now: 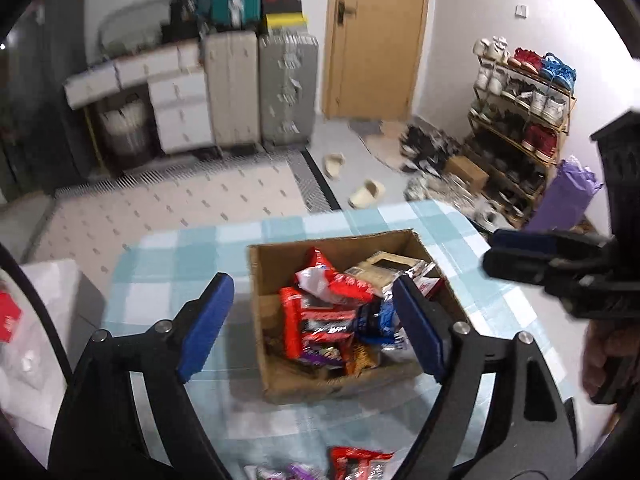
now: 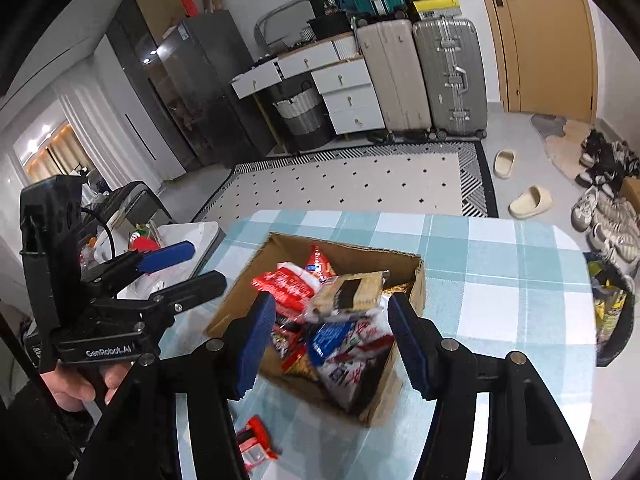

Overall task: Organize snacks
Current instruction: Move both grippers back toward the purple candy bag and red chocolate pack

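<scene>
An open cardboard box (image 1: 264,280) (image 2: 416,276) sits on the blue checked tablecloth (image 1: 168,264) (image 2: 500,280), filled with several snack packets, mostly red (image 1: 332,280) (image 2: 284,286) and blue (image 2: 330,338). My left gripper (image 1: 312,320) hangs open and empty above the box's near left side; it also shows in the right wrist view (image 2: 192,268). My right gripper (image 2: 332,340) is open and empty above the box; it shows at the right of the left wrist view (image 1: 494,250). Loose red packets (image 1: 356,462) (image 2: 254,442) lie on the table in front of the box.
A white side table (image 2: 200,236) with clutter stands left of the table. Beyond are a patterned rug (image 2: 360,184), suitcases (image 2: 448,76), white drawers (image 2: 348,92), a wooden door (image 1: 376,36), a shoe rack (image 1: 520,120) and slippers (image 2: 528,200) on the floor.
</scene>
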`<act>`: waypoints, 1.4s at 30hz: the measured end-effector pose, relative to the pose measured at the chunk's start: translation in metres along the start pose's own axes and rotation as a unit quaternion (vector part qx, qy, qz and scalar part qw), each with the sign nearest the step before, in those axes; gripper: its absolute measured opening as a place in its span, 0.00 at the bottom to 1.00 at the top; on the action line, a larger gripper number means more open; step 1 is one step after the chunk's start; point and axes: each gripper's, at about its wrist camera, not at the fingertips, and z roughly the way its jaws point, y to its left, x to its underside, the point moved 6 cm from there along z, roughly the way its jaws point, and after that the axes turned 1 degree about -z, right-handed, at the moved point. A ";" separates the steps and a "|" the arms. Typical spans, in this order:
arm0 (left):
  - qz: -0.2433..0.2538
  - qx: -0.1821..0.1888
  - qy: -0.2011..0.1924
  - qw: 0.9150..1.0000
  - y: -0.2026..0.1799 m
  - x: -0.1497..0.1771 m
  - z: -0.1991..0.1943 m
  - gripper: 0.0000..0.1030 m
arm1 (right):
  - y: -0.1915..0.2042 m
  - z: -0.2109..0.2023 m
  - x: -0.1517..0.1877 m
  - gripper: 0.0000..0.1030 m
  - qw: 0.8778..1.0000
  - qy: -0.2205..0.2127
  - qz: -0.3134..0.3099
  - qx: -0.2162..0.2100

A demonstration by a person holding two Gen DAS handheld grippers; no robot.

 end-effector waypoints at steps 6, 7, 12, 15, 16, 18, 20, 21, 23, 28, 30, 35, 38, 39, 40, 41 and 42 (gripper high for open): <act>0.009 -0.038 -0.059 0.997 -0.010 0.028 -0.069 0.99 | 0.026 -0.051 0.024 0.73 0.998 -0.064 -0.004 -0.016; 0.009 -0.037 -0.057 0.998 -0.013 0.035 -0.078 0.99 | 0.030 -0.056 0.028 0.73 0.997 -0.070 -0.004 -0.018; 0.022 -0.044 -0.075 0.996 -0.021 0.058 -0.116 0.99 | 0.057 -0.078 0.058 0.81 0.994 -0.096 -0.007 -0.043; 0.009 -0.048 -0.080 0.996 -0.019 0.075 -0.137 0.99 | 0.074 -0.087 0.075 0.85 0.993 -0.109 -0.016 -0.046; 0.005 -0.047 -0.079 0.996 -0.019 0.079 -0.141 0.99 | 0.078 -0.090 0.079 0.86 0.992 -0.114 -0.020 -0.048; -0.008 -0.042 -0.078 0.996 -0.016 0.088 -0.150 0.99 | 0.089 -0.095 0.088 0.92 0.991 -0.125 -0.027 -0.045; -0.016 -0.048 -0.080 0.995 -0.011 0.098 -0.158 0.99 | 0.098 -0.100 0.096 0.98 0.989 -0.138 -0.031 -0.042; -0.018 -0.053 -0.082 0.995 -0.008 0.105 -0.162 0.99 | 0.103 -0.103 0.101 0.99 0.988 -0.147 -0.034 -0.044; -0.023 -0.060 -0.084 0.994 -0.003 0.114 -0.165 0.99 | 0.108 -0.103 0.110 0.99 0.987 -0.152 -0.032 -0.044; -0.042 -0.080 -0.075 0.993 0.014 0.141 -0.165 0.99 | 0.110 -0.087 0.132 0.99 0.988 -0.146 -0.029 -0.034; -0.050 -0.086 -0.071 0.992 0.022 0.154 -0.162 0.99 | 0.107 -0.076 0.142 0.99 0.990 -0.137 -0.019 -0.036; -0.079 -0.105 -0.052 0.990 0.048 0.198 -0.143 0.99 | 0.098 -0.050 0.165 0.99 0.993 -0.110 0.002 -0.033; -0.099 -0.100 -0.034 0.989 0.059 0.217 -0.126 0.99 | 0.094 -0.033 0.179 0.99 0.996 -0.089 0.009 -0.031; -0.105 -0.098 -0.029 0.989 0.062 0.223 -0.121 0.99 | 0.093 -0.026 0.183 0.99 0.996 -0.082 0.009 -0.030; -0.111 -0.095 -0.019 0.989 0.065 0.233 -0.114 0.99 | 0.093 -0.022 0.187 0.99 0.997 -0.077 0.009 -0.030; -0.114 -0.094 -0.013 0.989 0.067 0.238 -0.110 0.99 | 0.092 -0.016 0.191 0.99 0.997 -0.071 0.011 -0.030; -0.116 -0.095 -0.008 0.989 0.068 0.243 -0.105 0.99 | 0.091 -0.012 0.193 0.99 0.997 -0.067 0.013 -0.032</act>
